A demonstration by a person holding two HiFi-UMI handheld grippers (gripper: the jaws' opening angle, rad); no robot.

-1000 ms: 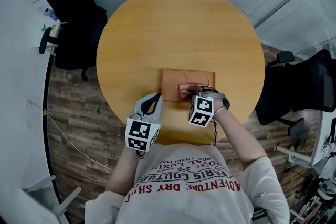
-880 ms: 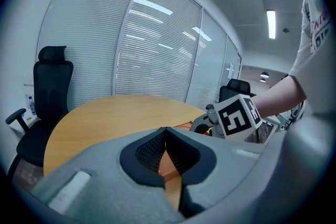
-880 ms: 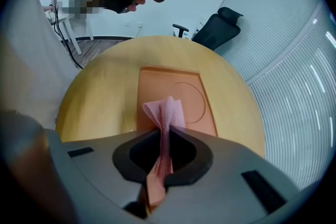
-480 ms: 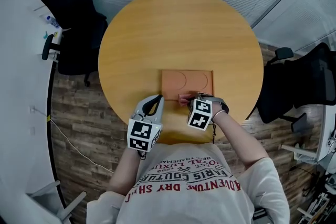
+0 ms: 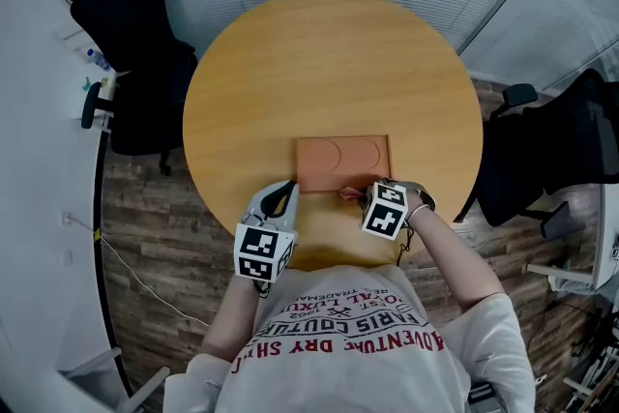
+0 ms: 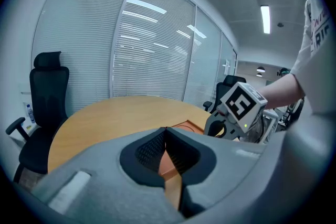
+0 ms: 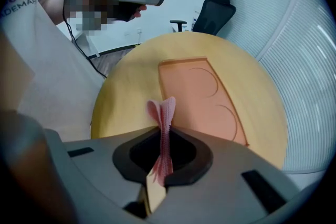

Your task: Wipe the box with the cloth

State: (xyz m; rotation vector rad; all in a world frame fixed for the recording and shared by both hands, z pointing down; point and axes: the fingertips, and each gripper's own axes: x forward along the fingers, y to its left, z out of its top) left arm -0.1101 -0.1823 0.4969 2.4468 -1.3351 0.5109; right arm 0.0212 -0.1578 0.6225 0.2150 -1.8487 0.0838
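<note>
A flat orange-brown box with two circular outlines on its lid lies on the round wooden table near its front edge. My right gripper is shut on a pink cloth, held just off the box's near edge, right of centre. In the right gripper view the cloth sticks up from between the jaws with the box lying ahead. My left gripper hovers at the box's front left corner, its jaws closed with nothing between them. In the left gripper view a strip of the box shows beyond the jaws.
Black office chairs stand at the left and right of the table. Window blinds run along the far side. The floor is wood plank. The person's white printed shirt fills the bottom of the head view.
My right gripper has drawn the pink cloth back toward me, from on top of the box's near part to just off its front edge. The left gripper has stayed in place.
</note>
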